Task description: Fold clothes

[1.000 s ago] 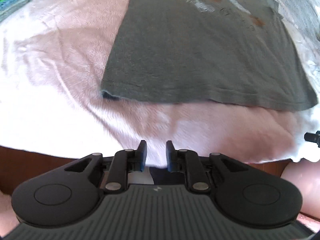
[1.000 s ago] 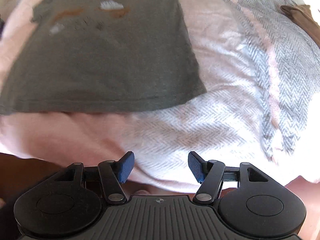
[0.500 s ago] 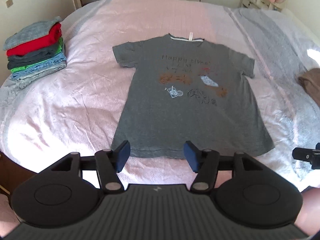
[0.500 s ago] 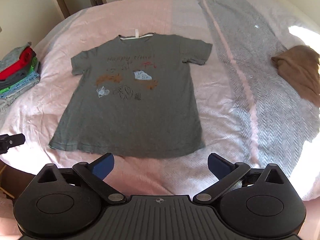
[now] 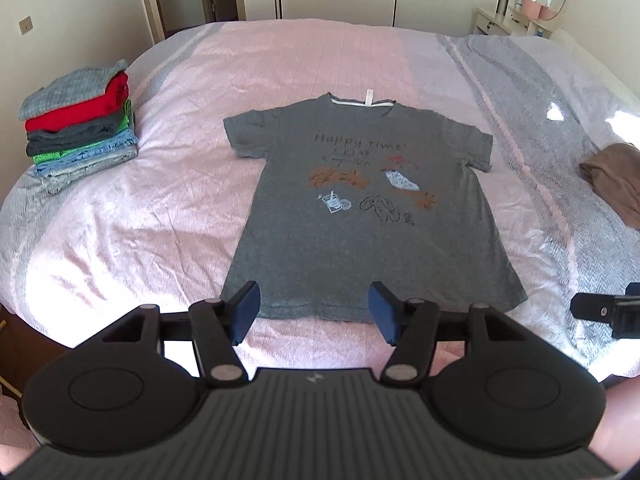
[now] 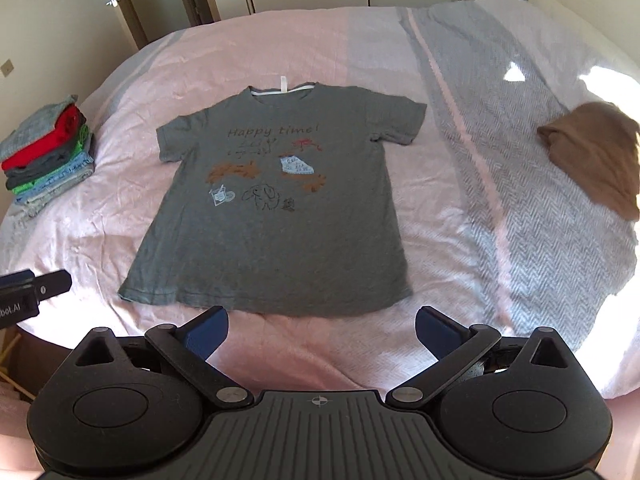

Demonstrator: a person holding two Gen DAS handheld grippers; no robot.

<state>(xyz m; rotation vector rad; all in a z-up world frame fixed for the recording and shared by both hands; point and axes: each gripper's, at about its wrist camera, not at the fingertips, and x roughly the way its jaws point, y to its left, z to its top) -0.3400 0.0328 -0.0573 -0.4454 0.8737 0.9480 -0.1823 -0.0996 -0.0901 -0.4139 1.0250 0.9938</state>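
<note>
A grey T-shirt (image 5: 368, 216) with "Happy time!" print lies flat, front up, on the pink bed, collar at the far side; it also shows in the right wrist view (image 6: 276, 208). My left gripper (image 5: 314, 312) is open and empty, held above the near bed edge just short of the shirt's hem. My right gripper (image 6: 320, 334) is open wide and empty, also short of the hem. The right gripper's tip shows at the right edge of the left view (image 5: 600, 310); the left gripper's tip shows at the left edge of the right view (image 6: 36, 290).
A stack of folded clothes (image 5: 80, 124) sits at the bed's left side, also in the right view (image 6: 48, 152). A crumpled brown garment (image 6: 596, 164) lies on the grey blanket (image 6: 500, 120) at the right. Wardrobe doors and a dresser stand behind the bed.
Both grippers have pulled back and up from the shirt's hem, so the whole shirt and bed show. The left gripper's fingers have opened; the right's have opened wider.
</note>
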